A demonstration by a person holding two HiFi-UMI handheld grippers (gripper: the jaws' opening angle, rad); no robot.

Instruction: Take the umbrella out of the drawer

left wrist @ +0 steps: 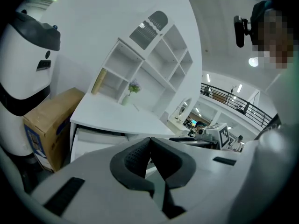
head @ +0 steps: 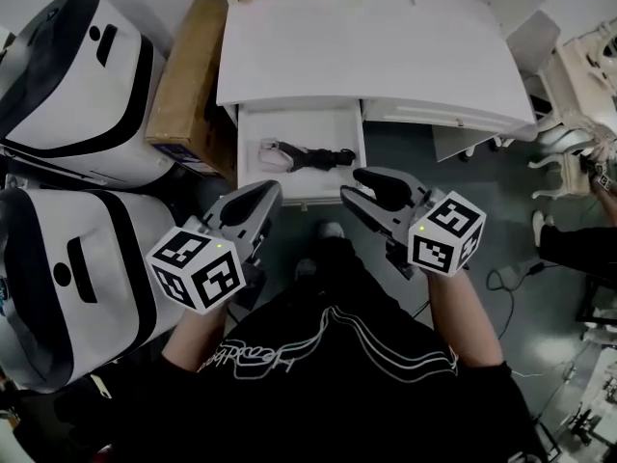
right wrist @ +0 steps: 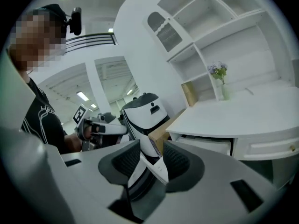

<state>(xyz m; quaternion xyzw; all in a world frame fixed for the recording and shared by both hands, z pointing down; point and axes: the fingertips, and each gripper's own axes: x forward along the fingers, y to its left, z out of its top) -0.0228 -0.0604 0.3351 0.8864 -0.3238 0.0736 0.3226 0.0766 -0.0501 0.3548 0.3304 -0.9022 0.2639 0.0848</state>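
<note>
A folded black umbrella (head: 316,157) with a pale handle lies in the open white drawer (head: 253,131) under the desk top, seen in the head view. Both grippers hover in front of the drawer, short of it and apart from the umbrella. My left gripper (head: 270,193) points at the drawer's left part; in the left gripper view its pads (left wrist: 136,157) meet at the tips of the left gripper (left wrist: 149,141) with nothing between them. My right gripper (head: 359,183) points at the drawer's right part. In the right gripper view the right gripper (right wrist: 150,149) shows a gap between its pads, and nothing is in it.
Two big white-and-black machines (head: 77,75) (head: 67,278) and a cardboard box (head: 193,66) stand left of the white desk (head: 386,56). A white chair (head: 578,95) stands at the right and cables (head: 511,278) lie on the floor. Shelves with a flower vase (right wrist: 218,76) rise behind the desk.
</note>
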